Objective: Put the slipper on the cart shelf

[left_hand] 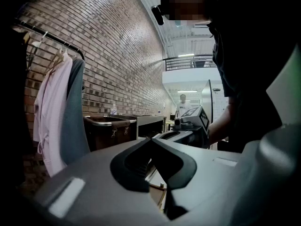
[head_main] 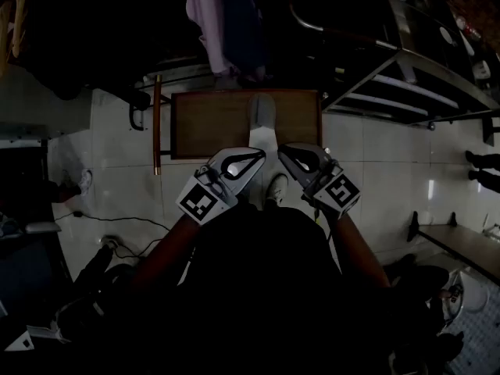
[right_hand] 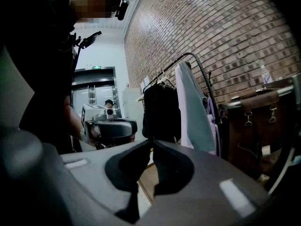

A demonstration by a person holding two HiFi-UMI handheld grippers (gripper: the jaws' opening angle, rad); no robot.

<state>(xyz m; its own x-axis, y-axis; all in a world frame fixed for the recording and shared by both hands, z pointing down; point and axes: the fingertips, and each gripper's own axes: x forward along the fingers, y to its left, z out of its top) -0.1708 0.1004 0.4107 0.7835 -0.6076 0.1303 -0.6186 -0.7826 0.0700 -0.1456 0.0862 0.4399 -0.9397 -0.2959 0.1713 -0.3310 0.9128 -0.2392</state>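
Observation:
A pale grey slipper (head_main: pixel 262 109) lies on a brown mat (head_main: pixel 203 123) on the floor ahead of me. The metal cart (head_main: pixel 406 76) with its shelves stands at the upper right. I hold both grippers close to my body, side by side above the mat's near edge. The left gripper (head_main: pixel 258 156) (left_hand: pixel 150 139) is shut, its tips meeting with nothing between them. The right gripper (head_main: pixel 285 151) (right_hand: pixel 152 141) is also shut and empty. Each gripper view shows the other gripper, the right one (left_hand: pixel 190 121) and the left one (right_hand: pixel 106 126), beside it.
A clothes rack with a pink shirt (left_hand: pixel 51 112) and dark garments (right_hand: pixel 162 107) stands along the brick wall. A brown bag (right_hand: pixel 254 121) hangs on the cart's end. My white shoe (head_main: pixel 277 187) is below the grippers. A cable (head_main: pixel 117 221) runs across the floor at left, and a low bench (head_main: pixel 457 244) stands at right.

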